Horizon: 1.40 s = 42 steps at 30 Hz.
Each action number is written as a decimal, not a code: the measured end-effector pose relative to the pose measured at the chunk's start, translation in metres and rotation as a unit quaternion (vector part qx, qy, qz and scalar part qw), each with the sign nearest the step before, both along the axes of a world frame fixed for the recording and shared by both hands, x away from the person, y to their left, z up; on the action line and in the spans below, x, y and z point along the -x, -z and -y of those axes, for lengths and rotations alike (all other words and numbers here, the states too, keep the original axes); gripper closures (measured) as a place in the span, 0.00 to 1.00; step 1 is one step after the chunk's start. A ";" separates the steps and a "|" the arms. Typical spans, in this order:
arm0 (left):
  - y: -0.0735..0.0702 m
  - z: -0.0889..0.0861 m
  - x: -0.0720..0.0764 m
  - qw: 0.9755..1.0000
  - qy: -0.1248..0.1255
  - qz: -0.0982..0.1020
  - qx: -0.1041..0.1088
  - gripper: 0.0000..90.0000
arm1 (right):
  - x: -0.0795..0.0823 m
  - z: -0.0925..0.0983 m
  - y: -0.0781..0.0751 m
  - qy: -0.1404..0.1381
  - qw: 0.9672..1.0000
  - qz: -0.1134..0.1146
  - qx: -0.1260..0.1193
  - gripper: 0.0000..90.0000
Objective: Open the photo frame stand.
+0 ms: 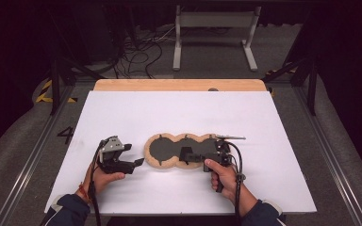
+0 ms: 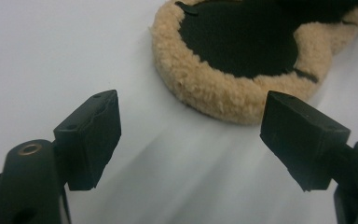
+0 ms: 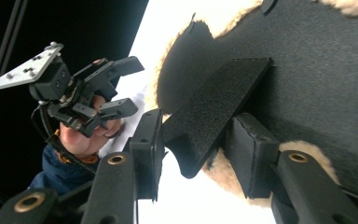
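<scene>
A tan fleece pad [image 1: 158, 162] with three round lobes and a black inner face lies in the middle of the white table; its left lobe [image 2: 223, 93] shows in the left gripper view. My left gripper [image 1: 133, 155] [image 2: 191, 135] stands open just left of that lobe, with nothing between its jaws. My right gripper [image 1: 191, 156] [image 3: 198, 140] reaches in from the right over the pad and is shut on a black flap [image 3: 214, 102] that rises from the pad's black face [image 3: 317, 70]. The left gripper [image 3: 135, 86] also shows farther off in the right gripper view.
The white tabletop [image 1: 122, 117] has a wooden strip [image 1: 179, 85] along its far edge. Beyond it on the floor stand a white metal frame [image 1: 214, 21] and loose cables [image 1: 136, 54]. Metal rails [image 1: 33, 155] run along both sides of the table.
</scene>
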<state>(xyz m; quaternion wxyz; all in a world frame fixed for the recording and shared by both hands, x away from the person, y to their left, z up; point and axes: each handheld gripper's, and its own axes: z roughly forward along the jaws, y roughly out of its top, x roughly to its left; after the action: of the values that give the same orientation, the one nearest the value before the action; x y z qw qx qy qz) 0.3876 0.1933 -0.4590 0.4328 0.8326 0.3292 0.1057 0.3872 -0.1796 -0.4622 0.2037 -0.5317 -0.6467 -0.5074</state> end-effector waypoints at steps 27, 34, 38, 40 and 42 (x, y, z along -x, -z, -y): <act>0.006 0.026 -0.033 0.992 0.065 -0.097 0.052 0.24 | 0.000 -0.004 0.000 -0.036 0.997 0.051 0.034 0.74; 0.001 0.028 -0.033 0.992 0.075 -0.086 0.057 0.35 | 0.003 -0.006 -0.004 -0.048 0.994 0.082 0.062 0.74; -0.007 0.022 -0.028 0.993 0.078 -0.060 0.070 0.44 | 0.007 -0.006 -0.006 -0.059 0.989 0.106 0.084 0.77; -0.010 0.020 -0.026 0.993 0.081 -0.049 0.076 0.48 | 0.008 -0.006 -0.006 -0.062 0.988 0.110 0.089 0.78; -0.010 0.019 -0.023 0.992 0.084 -0.047 0.077 0.51 | 0.009 -0.006 -0.006 -0.067 0.986 0.122 0.094 0.79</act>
<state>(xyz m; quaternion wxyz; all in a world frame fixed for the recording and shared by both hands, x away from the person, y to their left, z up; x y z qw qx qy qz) 0.4110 0.1748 -0.4486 0.4871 0.8253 0.2857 0.0040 0.3778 -0.1741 -0.4557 0.1058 -0.4380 -0.7456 -0.4909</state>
